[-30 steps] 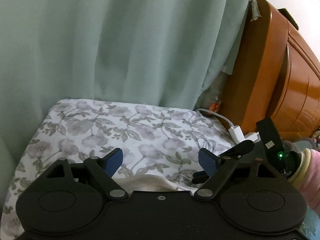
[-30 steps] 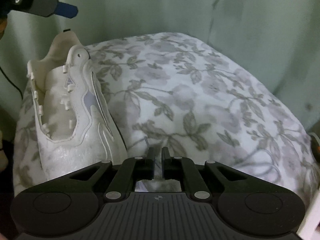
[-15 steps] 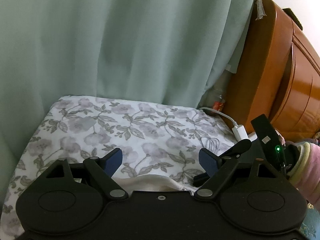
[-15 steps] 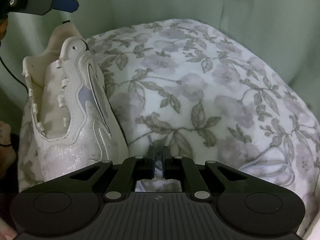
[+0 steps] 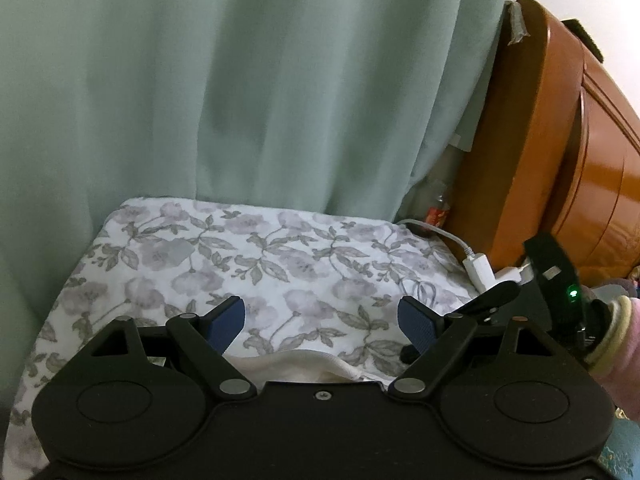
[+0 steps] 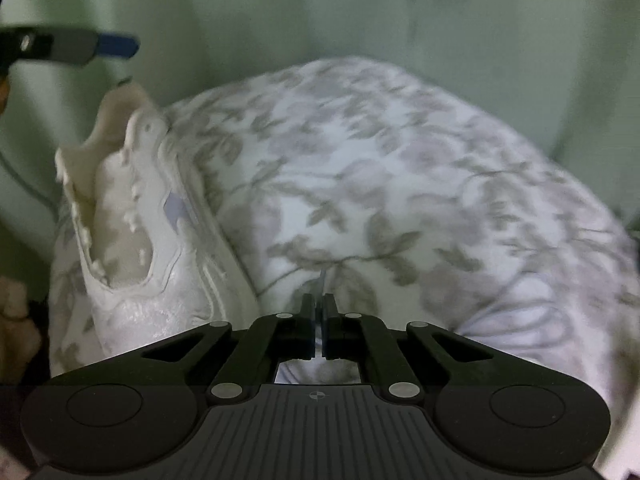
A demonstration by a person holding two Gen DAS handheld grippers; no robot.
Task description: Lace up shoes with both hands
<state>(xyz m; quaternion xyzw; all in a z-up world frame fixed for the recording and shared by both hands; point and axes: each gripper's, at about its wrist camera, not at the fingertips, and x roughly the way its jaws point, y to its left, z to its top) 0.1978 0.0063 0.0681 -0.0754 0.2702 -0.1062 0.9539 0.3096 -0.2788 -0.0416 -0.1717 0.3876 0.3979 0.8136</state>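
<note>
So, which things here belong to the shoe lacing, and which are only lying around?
For the job:
- white sneaker, eyelets empty
- thin white lace end, pinched in the right claw
- left claw, open

Lying about:
- floral cover
- white charger and cable
- drink bottle
- green curtain

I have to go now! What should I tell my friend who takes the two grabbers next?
Left gripper: open, empty, above the white lace-less sneaker.
Right gripper: shut on a thin white lace end, low over the grey floral cloth.
The sneaker lies on the cloth, left of the right gripper.
Done: lace picked up. No eyelet looks threaded.
Left: all the lacing.
</note>
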